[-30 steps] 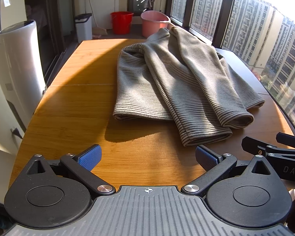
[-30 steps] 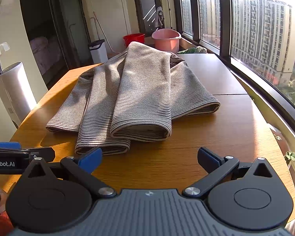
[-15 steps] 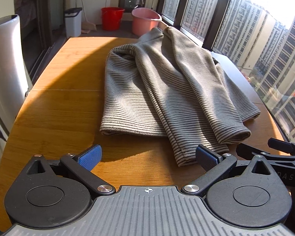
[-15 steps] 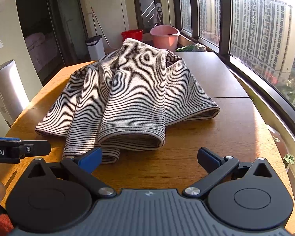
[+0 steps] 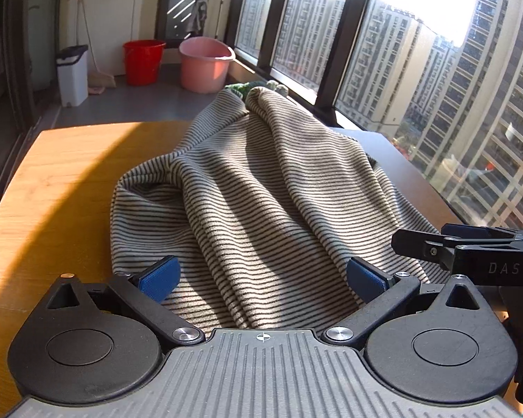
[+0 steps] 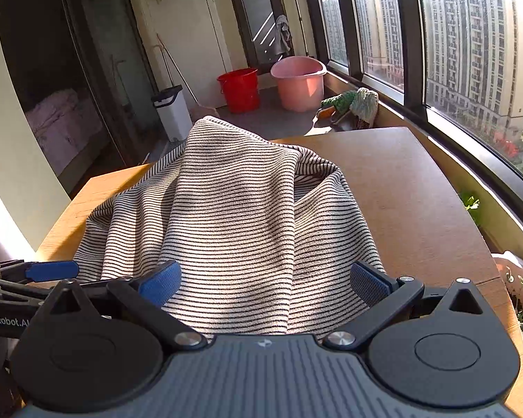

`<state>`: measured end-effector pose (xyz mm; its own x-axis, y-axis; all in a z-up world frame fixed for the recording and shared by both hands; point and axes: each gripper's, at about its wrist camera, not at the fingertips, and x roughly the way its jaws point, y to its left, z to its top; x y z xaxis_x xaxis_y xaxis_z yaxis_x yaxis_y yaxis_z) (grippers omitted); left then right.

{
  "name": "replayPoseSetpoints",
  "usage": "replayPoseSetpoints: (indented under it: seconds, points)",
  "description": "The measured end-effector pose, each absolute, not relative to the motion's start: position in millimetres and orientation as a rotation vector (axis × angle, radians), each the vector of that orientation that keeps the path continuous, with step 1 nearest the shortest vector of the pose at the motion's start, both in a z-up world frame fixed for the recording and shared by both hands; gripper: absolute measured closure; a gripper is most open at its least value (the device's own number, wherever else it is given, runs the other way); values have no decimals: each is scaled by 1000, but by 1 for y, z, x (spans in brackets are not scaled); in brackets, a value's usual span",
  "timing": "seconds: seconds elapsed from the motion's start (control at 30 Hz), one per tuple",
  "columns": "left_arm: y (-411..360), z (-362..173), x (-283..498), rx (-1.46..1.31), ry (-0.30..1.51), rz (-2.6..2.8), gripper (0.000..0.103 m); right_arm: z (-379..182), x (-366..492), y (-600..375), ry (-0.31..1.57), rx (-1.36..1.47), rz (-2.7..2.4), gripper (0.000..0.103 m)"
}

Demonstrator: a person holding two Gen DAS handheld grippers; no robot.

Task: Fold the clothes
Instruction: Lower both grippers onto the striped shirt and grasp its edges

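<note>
Having been brought forward, both grippers' spread fingers (image 5: 158, 275) are now placed around the striped garment's (image 5: 261, 202) near hem.

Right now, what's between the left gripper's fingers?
The striped garment: its near hem sits between the open left gripper pads, left wrist view.

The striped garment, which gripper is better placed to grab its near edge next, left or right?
Roughly equal, slight edge to the right. Both the left gripper and right gripper are open astride the striped garment, but the right one frames the top folded layer more squarely.
</note>
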<state>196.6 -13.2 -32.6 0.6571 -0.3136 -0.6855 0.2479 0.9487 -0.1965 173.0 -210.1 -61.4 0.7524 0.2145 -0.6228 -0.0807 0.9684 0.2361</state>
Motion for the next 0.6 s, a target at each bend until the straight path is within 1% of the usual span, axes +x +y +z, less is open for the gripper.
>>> replayPoseSetpoints:
  seconds: [0.07, 0.23, 0.4, 0.6]
  points:
    - [-11, -42, 214, -124, 828, -325, 0, -67, 199, -210, 711, 273, 191, 0]
    - [-2, -53, 218, -125, 785, -362, 0, -93, 225, -217, 680, 486, 208, 0]
    - [-11, -65, 201, 10, 715, -383, 0, -95, 213, -209, 693, 370, 279, 0]
    - [-3, -64, 173, 0, 734, -399, 0, -92, 175, -225, 740, 407, 391, 0]
